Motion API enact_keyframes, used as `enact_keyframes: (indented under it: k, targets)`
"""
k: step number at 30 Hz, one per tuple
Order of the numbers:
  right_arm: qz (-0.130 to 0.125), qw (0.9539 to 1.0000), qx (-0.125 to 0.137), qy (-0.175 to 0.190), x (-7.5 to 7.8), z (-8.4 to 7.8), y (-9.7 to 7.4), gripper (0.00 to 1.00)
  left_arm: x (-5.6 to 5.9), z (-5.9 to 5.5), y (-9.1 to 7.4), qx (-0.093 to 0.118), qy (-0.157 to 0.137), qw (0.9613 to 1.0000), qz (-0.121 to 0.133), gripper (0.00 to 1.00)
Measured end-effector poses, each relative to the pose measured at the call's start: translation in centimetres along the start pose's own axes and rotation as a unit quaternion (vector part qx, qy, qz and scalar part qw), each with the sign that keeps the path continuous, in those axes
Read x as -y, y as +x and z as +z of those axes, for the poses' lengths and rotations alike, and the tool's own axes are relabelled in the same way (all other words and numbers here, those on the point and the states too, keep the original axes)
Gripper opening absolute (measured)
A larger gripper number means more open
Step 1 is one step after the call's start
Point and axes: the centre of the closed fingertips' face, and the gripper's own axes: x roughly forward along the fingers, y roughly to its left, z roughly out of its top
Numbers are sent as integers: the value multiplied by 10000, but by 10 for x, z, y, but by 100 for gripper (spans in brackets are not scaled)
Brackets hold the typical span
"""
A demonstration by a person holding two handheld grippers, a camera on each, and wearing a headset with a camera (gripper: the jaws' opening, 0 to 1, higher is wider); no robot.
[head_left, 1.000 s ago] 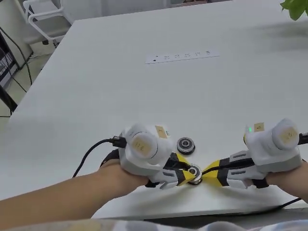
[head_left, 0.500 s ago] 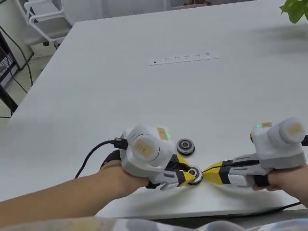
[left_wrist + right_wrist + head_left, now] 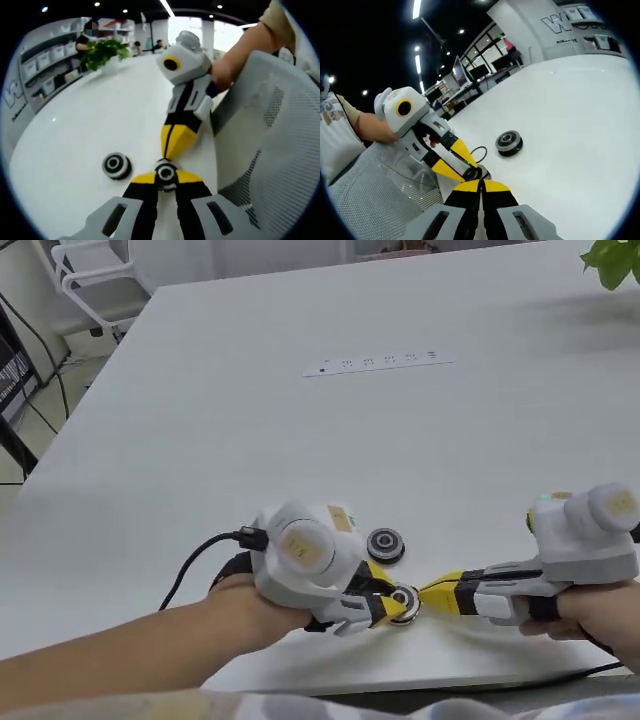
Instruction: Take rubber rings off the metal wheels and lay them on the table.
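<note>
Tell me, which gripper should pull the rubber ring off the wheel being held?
Right. The right gripper has its jaws shut at the rim of the wheel, likely ready to tug, while the left gripper is busy clamping that wheel.

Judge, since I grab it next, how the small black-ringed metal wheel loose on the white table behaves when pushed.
The small black-ringed metal wheel lies flat, so it probably slides rather than rolls. Being metal, it looks stiff, likely heavy for its size.

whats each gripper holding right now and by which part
The left gripper clamps a metal wheel across its rim. The right gripper, jaws shut, touches that wheel's edge; whether it pinches anything there can't be told.
</note>
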Motion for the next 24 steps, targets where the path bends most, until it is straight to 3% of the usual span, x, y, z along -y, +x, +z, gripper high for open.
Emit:
enact_keyframes:
  k: [24]
  targets:
    - [153, 9995, -126, -259, -9, 1, 2, 0, 0, -1, 0, -24, -36, 10000, 50, 13]
